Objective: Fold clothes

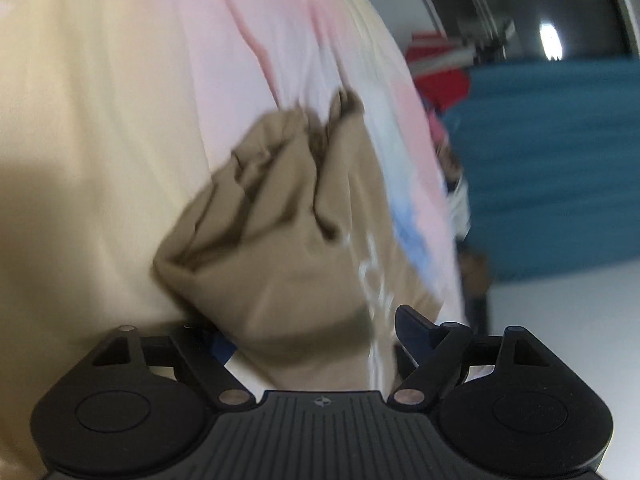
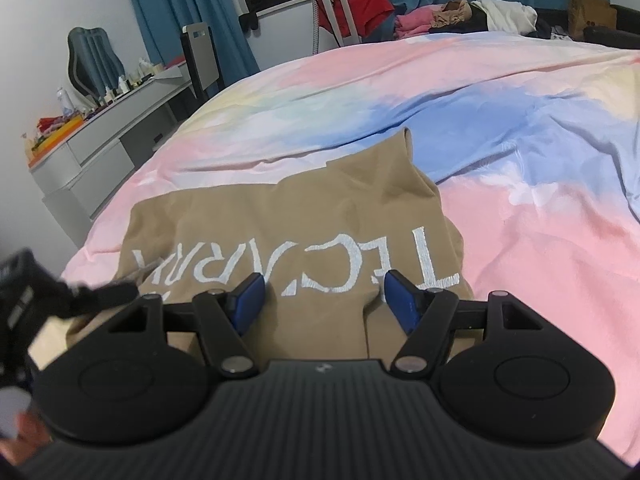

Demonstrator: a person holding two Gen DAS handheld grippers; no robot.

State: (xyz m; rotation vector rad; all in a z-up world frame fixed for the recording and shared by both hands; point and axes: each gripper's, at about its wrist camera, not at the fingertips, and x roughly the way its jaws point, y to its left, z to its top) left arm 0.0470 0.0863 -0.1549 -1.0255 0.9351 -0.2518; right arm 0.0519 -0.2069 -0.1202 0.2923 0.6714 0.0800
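Tan garment (image 2: 288,216) on pastel bedspread (image 2: 520,208) | clothes heap (image 2: 460,14) beyond

Left wrist view: taken from just behind the left gripper (image 1: 316,328), very close to a bunched fold of the tan garment (image 1: 280,220), facing across the pastel bed cover (image 1: 120,120) toward blue curtains (image 1: 552,168); the frame is tilted and motion-blurred. Right wrist view: taken from behind the right gripper (image 2: 324,300), low over the bed, facing along it toward the desk (image 2: 108,140) and curtains. Both views share the garment, bed cover, curtains and the red cloth (image 2: 364,0) beyond.
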